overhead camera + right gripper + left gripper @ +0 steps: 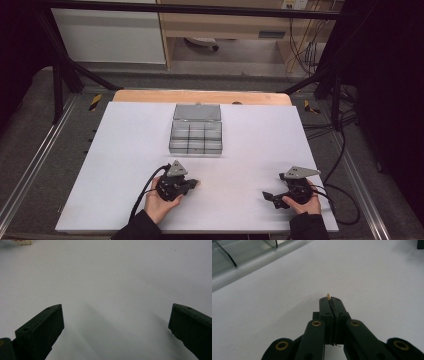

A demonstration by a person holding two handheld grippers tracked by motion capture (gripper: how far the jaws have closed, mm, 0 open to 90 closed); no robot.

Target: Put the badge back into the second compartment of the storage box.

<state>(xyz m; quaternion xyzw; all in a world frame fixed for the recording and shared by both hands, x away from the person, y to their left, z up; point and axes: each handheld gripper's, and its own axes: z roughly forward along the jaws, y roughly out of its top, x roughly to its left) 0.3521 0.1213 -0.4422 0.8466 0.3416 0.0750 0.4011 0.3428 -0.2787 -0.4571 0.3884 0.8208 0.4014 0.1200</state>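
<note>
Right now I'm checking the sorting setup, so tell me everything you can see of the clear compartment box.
The compartment box looks like clear plastic, rectangular, with dark dividers splitting it into small cells. Its grey-looking lid is swung open and lies flat behind it. It sits at mid-table, toward the far edge of the white table, apart from both tools. Whether the cells hold anything is too small to tell.
</note>
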